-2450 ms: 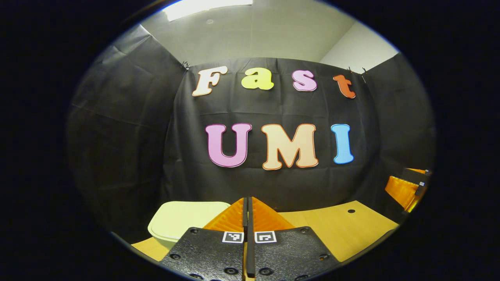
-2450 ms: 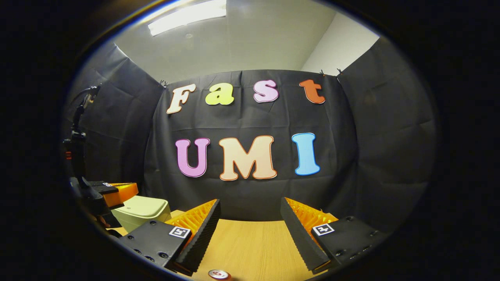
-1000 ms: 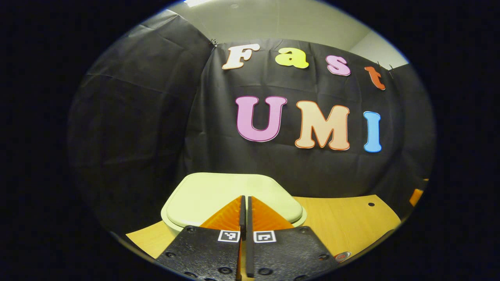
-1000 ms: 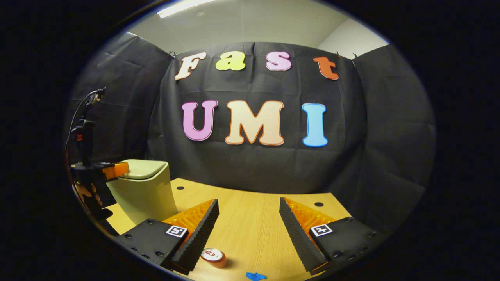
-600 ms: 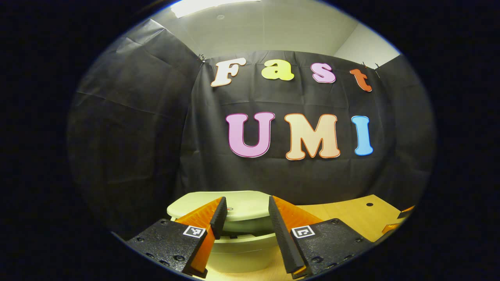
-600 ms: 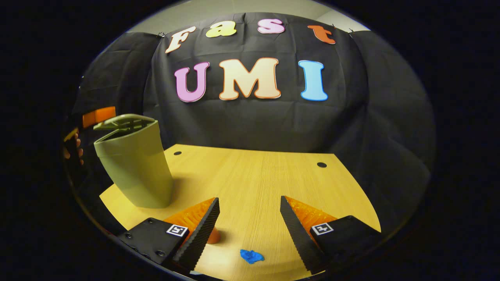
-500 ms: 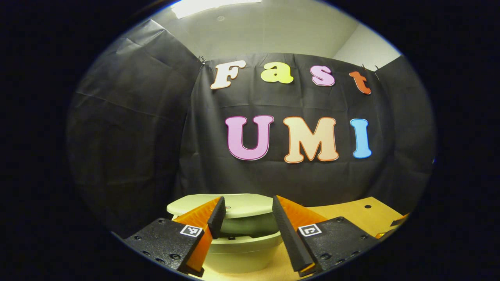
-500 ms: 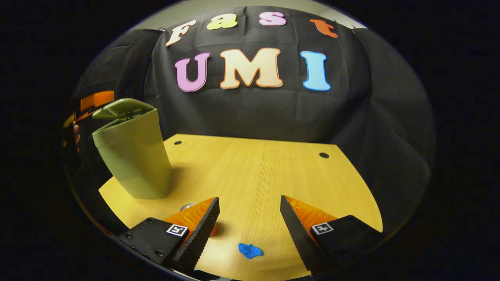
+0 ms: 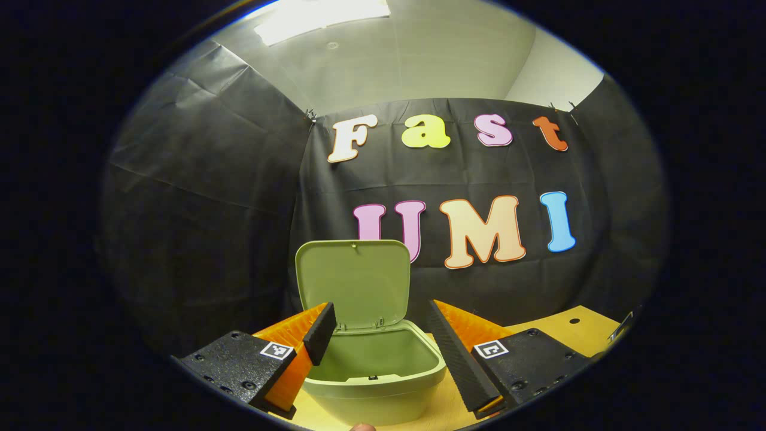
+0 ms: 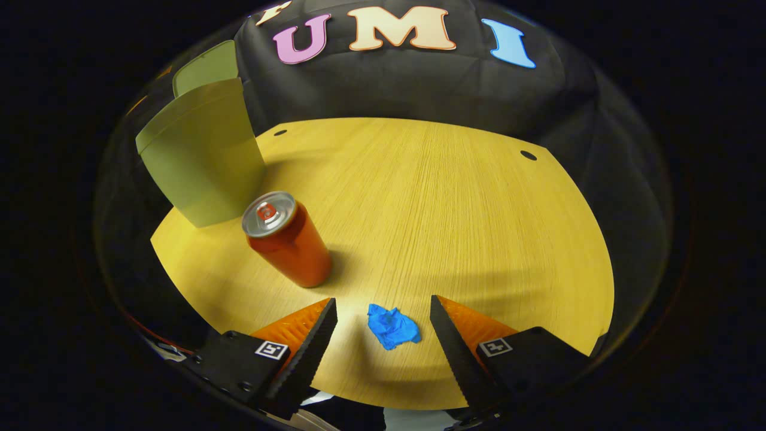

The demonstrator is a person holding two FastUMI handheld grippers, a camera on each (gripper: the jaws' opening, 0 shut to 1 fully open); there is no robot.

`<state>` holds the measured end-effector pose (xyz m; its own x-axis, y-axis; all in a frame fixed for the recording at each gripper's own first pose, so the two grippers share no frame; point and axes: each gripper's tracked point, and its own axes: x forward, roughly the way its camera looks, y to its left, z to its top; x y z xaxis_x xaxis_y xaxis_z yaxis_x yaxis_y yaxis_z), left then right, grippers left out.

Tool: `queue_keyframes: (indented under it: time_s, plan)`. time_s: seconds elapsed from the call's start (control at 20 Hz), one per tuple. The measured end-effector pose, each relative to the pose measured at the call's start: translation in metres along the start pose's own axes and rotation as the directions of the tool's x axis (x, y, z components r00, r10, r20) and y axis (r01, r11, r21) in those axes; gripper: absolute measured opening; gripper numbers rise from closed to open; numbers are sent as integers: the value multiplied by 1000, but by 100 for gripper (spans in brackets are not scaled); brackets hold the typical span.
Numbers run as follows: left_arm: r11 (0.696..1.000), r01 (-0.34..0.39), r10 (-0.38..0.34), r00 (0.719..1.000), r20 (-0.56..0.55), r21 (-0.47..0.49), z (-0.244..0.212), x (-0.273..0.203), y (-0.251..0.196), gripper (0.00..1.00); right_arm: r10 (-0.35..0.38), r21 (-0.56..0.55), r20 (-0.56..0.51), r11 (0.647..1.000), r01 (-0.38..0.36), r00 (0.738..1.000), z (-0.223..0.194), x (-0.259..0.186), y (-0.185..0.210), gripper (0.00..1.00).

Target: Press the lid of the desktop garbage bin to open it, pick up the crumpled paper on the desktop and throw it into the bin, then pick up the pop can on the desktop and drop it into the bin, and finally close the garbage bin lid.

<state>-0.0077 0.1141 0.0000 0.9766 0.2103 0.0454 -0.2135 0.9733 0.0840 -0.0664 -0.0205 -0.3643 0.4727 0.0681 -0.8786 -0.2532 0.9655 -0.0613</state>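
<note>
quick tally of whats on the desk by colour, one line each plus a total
green: 1, the desktop garbage bin with its lid standing open
red: 1, the pop can standing upright
blue: 1, the crumpled paper lying on the desktop
total: 3

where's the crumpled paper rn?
In the right gripper view, the blue crumpled paper lies on the desk between the open right gripper fingers, just right of the upright pop can.
</note>
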Motion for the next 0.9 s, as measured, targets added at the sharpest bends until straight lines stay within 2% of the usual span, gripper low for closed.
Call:
queue_keyframes:
  time_s: [0.2, 0.25, 0.35, 0.4, 0.45, 0.55, 0.6, 0.7, 0.75, 0.85, 0.9]
  plan:
    - [1000, 4, -4, 1000, 1, 2, 2, -1, 0, 94, -16, -14, -74, 1000, 15, 997, -23, 13, -3, 98]
    - [1000, 7, -7, 1000, -2, -1, 2, -2, 0, 94, -17, -10, -97, 1000, 16, 995, -30, 15, -4, 93]
    - [1000, 9, -9, 1000, -11, 1, -1, -2, 1, 94, -9, 15, -127, 1000, 11, 992, -37, 18, -3, 89]
    - [1000, 10, -10, 1000, -16, 4, -3, -2, 1, 94, -10, 37, -98, 999, 14, 995, -29, 22, -5, 86]
    - [1000, 11, -11, 1000, -19, 5, -4, -2, 2, 94, -8, 52, -112, 999, 13, 994, -30, 23, -5, 81]
    - [1000, 14, -14, 999, -32, -1, -9, -4, 1, 94, -6, 69, -80, 998, 12, 997, -19, 29, -7, 78]
    - [1000, 20, -20, 999, -40, -6, -12, -3, -1, 94, -10, 70, -71, 997, 14, 997, -18, 30, -9, 70]
    - [1000, 28, -29, 998, -53, -8, -16, -5, -2, 94, -17, 89, -55, 996, 22, 998, -15, 28, -13, 32]
    - [999, 32, -32, 998, -55, -6, -15, -5, -2, 94, -15, 96, -55, 995, 20, 998, -14, 27, -12, 21]
    - [999, 38, -38, 998, -60, 1, -18, -6, -1, 94, -4, 123, -40, 992, 9, 999, -7, 22, -8, 19]
    - [999, 41, -40, 997, -63, 3, -20, -7, -1, 94, -2, 131, -21, 991, 4, 1000, 1, 19, -7, 21]
